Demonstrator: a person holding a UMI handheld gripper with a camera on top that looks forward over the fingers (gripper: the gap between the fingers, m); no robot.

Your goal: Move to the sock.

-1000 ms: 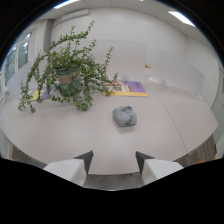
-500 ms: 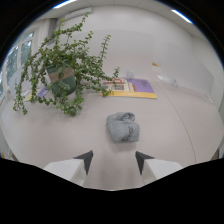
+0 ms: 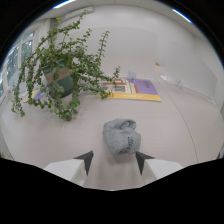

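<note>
While the tongs (image 3: 114,161) are hovering low over the pale table (image 3: 190,130), the grey sock (image 3: 120,135) is lying straight ahead of them, its near edge sitting just in the mouth of the gap between the two fingertips and perhaps a shade toward the right one. The fingers (image 3: 86,161) are standing spread apart with nothing pressed between them, so the tongs are open and holding nothing. The sock is bunched into a rumpled lump rather than laid flat; its longer run seems to be pointing away from the tongs, from near to far, which would put its narrower width across the opening. That is the relation the coming move is hanging on: the sock is lying dead ahead and close, so only a short push forward, and likely a little downward, looks to be needed before the fingers are flanking it. The tongs are being held roughly level and aimed along the table, tilted down slightly, with no sign of twist to either side. Farther off and to the left, a potted trailing plant (image 3: 60,80) is spreading its stems over the surface, and beyond the sock a flat printed booklet (image 3: 135,90) is lying on the table, both well apart from the path.
</note>
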